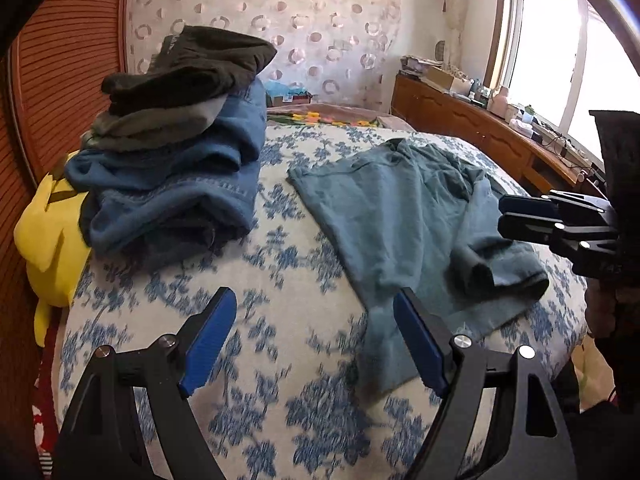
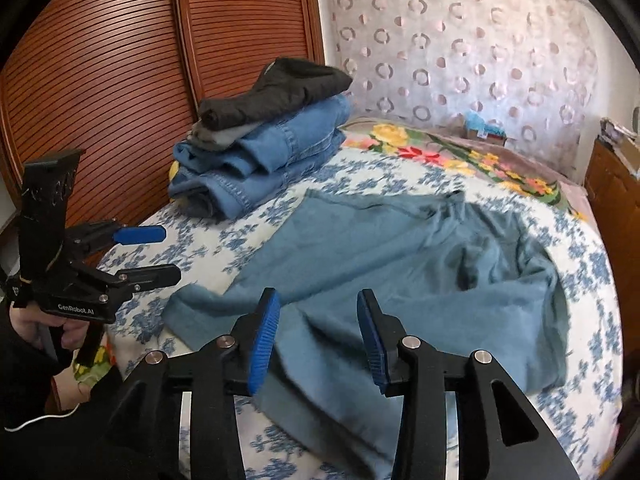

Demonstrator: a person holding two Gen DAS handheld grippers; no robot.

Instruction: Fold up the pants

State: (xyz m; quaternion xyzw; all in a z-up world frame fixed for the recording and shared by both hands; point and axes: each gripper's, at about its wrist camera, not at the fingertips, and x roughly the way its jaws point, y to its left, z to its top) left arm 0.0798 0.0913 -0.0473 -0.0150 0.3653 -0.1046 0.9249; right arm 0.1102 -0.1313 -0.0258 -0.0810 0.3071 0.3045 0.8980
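Teal-blue pants (image 1: 404, 216) lie spread and rumpled on the bed, waistband at the far end, legs toward me; they also show in the right wrist view (image 2: 400, 264). My left gripper (image 1: 316, 336) is open and empty, above the bedspread just left of the near leg end. It also shows at the left of the right wrist view (image 2: 160, 252). My right gripper (image 2: 318, 340) is open and empty, hovering over the near leg. It also shows at the right edge of the left wrist view (image 1: 516, 216), over the other folded-back leg.
A stack of folded jeans and dark clothes (image 2: 260, 144) sits at the bed's far left. A yellow plush (image 1: 52, 236) lies beside it. A wooden slatted wardrobe (image 2: 112, 72) stands left. A cluttered wooden sideboard (image 1: 480, 120) runs along the right by the window.
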